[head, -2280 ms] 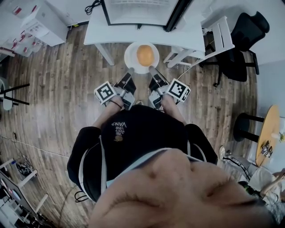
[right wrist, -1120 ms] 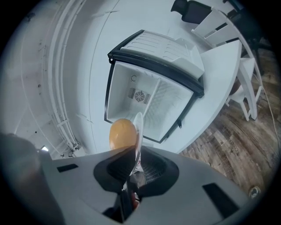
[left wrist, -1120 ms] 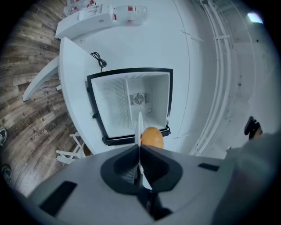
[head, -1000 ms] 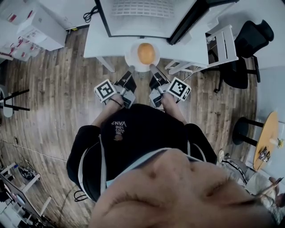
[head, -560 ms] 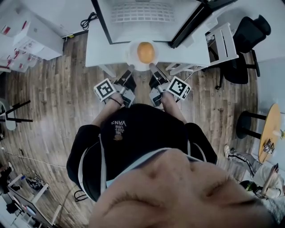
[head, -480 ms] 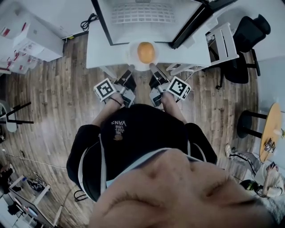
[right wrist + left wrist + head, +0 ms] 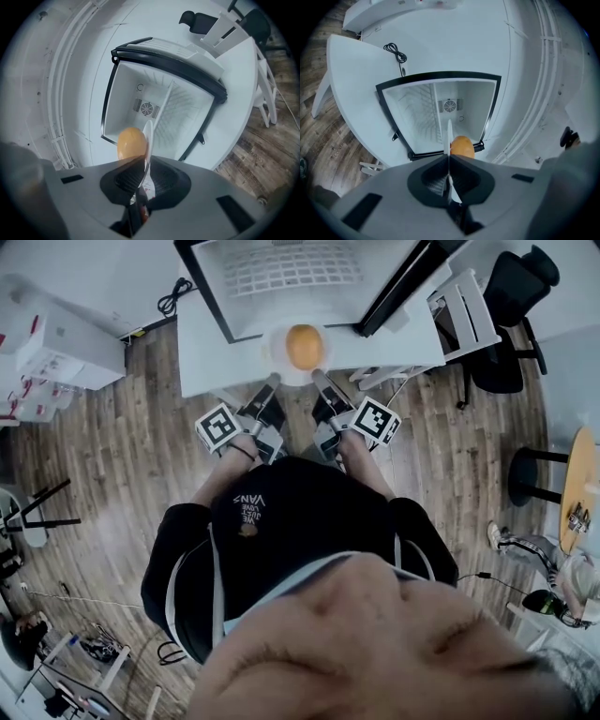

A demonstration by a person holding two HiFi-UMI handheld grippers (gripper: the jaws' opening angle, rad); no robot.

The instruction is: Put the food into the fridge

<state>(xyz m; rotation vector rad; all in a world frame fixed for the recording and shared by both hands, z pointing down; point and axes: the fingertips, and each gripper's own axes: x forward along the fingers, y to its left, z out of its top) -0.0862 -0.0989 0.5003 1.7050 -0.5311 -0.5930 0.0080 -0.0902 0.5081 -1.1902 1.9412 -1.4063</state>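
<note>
Left claw (image 7: pixel 273 382), right claw (image 7: pixel 316 377) clamped on plate (image 7: pixel 276 352) rim; orange (image 7: pixel 305 345) atop, nearer fridge (image 7: pixel 281 273) now.

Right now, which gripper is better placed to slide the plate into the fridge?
Neither clearly: the left gripper and right gripper each clamp an opposite rim of the plate, fridge open ahead. Left slightly, perhaps: the door hangs on the right.

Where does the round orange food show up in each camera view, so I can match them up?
Head view: top centre, the orange food sits on the white plate.
Left gripper view: centre, just right of the plate's edge-on rim.
Right gripper view: lower centre, just left of that rim.
Shared landmark: the open fridge just beyond it.
</note>
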